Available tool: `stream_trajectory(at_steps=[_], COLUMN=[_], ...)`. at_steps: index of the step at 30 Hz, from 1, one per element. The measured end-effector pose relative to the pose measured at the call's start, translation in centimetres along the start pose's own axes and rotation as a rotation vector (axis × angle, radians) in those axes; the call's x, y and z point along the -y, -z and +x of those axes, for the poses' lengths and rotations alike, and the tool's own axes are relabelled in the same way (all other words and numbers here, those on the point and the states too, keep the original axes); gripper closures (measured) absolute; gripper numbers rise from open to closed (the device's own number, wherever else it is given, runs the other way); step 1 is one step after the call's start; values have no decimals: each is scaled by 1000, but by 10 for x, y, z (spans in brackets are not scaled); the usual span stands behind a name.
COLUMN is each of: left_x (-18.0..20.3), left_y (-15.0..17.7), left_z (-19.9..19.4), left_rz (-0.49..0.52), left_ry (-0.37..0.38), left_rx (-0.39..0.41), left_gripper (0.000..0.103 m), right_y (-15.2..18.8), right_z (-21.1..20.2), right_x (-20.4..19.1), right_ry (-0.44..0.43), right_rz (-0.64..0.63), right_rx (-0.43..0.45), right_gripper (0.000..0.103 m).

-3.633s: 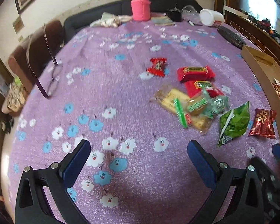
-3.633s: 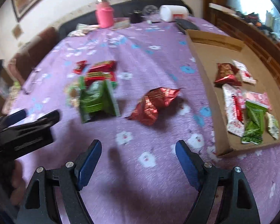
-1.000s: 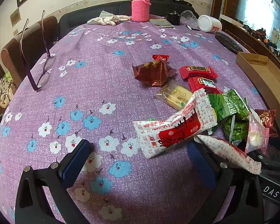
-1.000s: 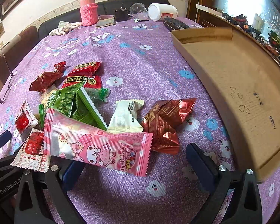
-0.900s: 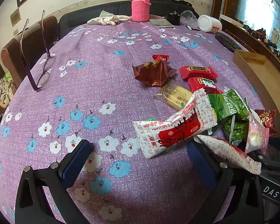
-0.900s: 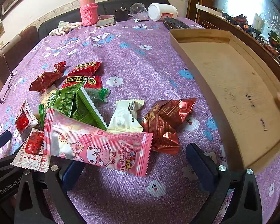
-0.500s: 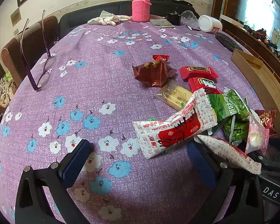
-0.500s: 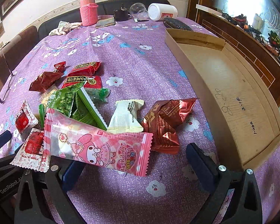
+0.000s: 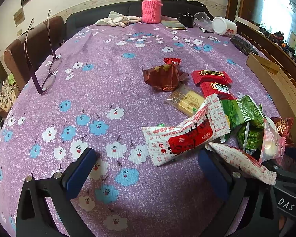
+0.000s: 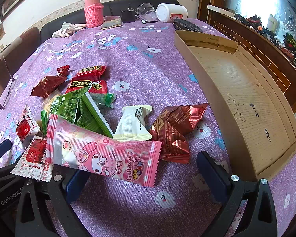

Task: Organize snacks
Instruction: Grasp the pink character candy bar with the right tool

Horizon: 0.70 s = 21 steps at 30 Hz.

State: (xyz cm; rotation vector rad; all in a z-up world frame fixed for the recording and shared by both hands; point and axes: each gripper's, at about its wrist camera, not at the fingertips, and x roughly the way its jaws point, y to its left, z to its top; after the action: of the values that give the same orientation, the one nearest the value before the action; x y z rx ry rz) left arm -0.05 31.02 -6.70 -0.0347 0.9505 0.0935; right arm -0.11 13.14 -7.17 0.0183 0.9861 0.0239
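On the purple tablecloth point(image 10: 148, 63), all snacks point(image 10: 100, 154) are seen heaped left of the empty cardboard tray point(image 10: 246, 90); nothing is sorted yet. Left gripper point(image 9: 148, 169) and right gripper point(image 10: 142, 175) are held agape, unladen.

Black tongs point(image 9: 146, 165), blue pads point(image 9: 79, 172), silver screws.

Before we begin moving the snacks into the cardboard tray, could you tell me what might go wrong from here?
The snacks overlap: the pink packet lies over the green packets, so a pinch by the open right gripper may drag neighbours. The left gripper, also open, sits close alongside, so the two could collide. The tray's wall may catch packets that are slid.
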Motion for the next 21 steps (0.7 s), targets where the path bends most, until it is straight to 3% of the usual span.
stream_trajectory(at_steps=[2,7,12,15,21], left_x=[1,2,1,-1,-8], left_y=[1,1,0,-1,-4], left_z=[-1,-1,-2,-9,-29], left_rz=[-1,1,0,-13,-47], left_ry=[1,3,10,9,57], left_rx=[-1,-5,0,42,137], left_gripper=[0,0,0,0,0], right_y=[-1,0,14,24,25], right_z=[0,-4,-21,-32,-61], right_x=[0,5,18,19,26], right_ry=[-22,-168,-322,-337,-420], right_rz=[-35,-251,-299,-349,-384], right_rx=[-4,-44,-45,-19,52], right_gripper=[0,0,0,1,21])
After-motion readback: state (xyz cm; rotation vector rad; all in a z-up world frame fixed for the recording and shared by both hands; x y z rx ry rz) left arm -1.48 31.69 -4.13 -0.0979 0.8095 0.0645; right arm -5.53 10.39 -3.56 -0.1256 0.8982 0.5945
